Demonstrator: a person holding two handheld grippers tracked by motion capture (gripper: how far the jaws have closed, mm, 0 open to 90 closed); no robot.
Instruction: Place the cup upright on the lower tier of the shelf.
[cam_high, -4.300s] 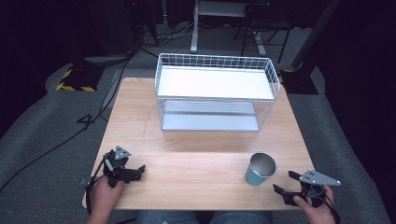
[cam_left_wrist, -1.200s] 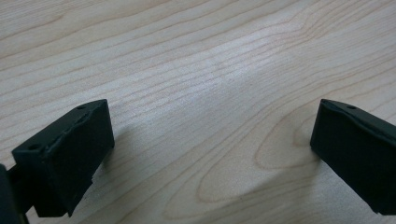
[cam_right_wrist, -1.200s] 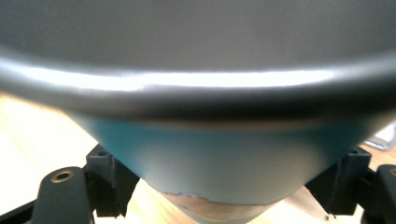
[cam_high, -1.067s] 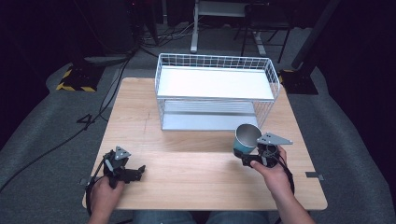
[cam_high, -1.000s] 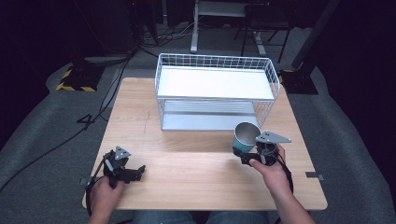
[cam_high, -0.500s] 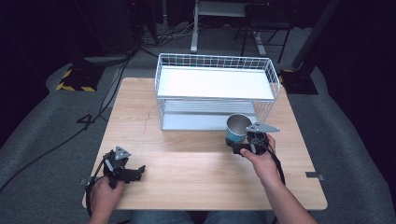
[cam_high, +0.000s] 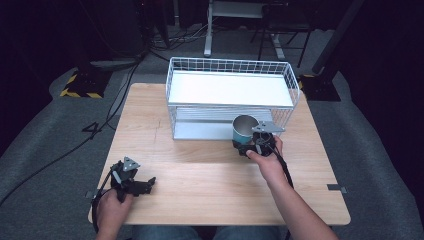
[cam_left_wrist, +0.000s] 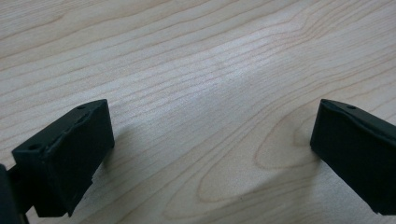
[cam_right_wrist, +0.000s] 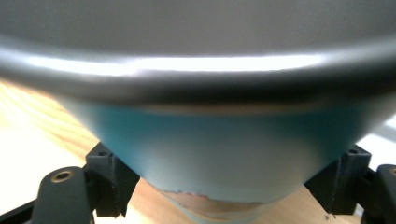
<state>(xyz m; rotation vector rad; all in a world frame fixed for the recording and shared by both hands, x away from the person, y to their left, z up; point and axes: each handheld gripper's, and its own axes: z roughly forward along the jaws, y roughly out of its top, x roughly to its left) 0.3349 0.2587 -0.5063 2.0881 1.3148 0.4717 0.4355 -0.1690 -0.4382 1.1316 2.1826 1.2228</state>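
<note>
Behind the right gripper (cam_high: 248, 148), teal cup (cam_high: 243, 130) base hidden.

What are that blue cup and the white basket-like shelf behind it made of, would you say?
The cup looks like metal: teal-painted outside, bare grey inside, with a shiny rolled rim that catches the light in the right gripper view. The wire rack seems to be white-coated steel wire, with thin grid walls around a flat white upper shelf. The table shows pale wood grain, possibly a laminate.
</note>
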